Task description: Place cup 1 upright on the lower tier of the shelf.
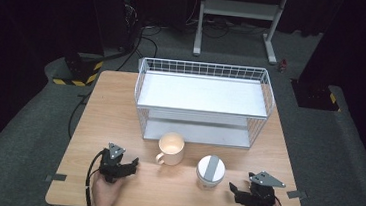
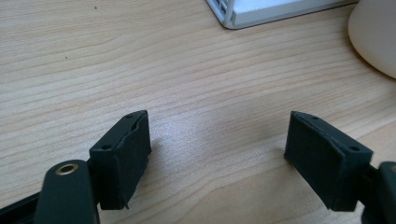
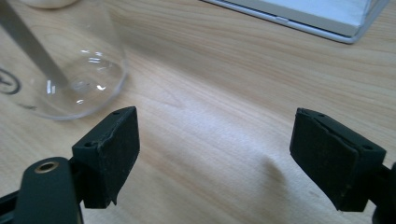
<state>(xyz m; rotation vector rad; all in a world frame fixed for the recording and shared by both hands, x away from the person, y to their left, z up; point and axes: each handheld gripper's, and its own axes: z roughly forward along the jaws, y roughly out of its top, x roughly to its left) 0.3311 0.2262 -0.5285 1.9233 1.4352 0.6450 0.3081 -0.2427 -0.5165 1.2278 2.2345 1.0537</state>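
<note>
A cream mug (image 1: 171,148) stands on the wooden table (image 1: 115,112), its handle toward the front left. Just right of it is a clear glass jar (image 1: 210,171) with a white and grey lid. My left gripper (image 1: 124,164) rests near the front edge, left of the mug. In the left gripper view it (image 2: 219,126) is open over bare wood, with the mug (image 2: 373,37) at the upper right. My right gripper (image 1: 236,192) sits right of the jar. In the right gripper view it (image 3: 215,119) is open and empty, with the jar (image 3: 60,70) at the upper left.
A white two-tier wire rack (image 1: 203,102) takes up the middle and back of the table, directly behind the mug and jar. Its base corner (image 2: 243,11) appears ahead of the left gripper, and its base edge (image 3: 317,14) ahead of the right. Dark floor surrounds the table.
</note>
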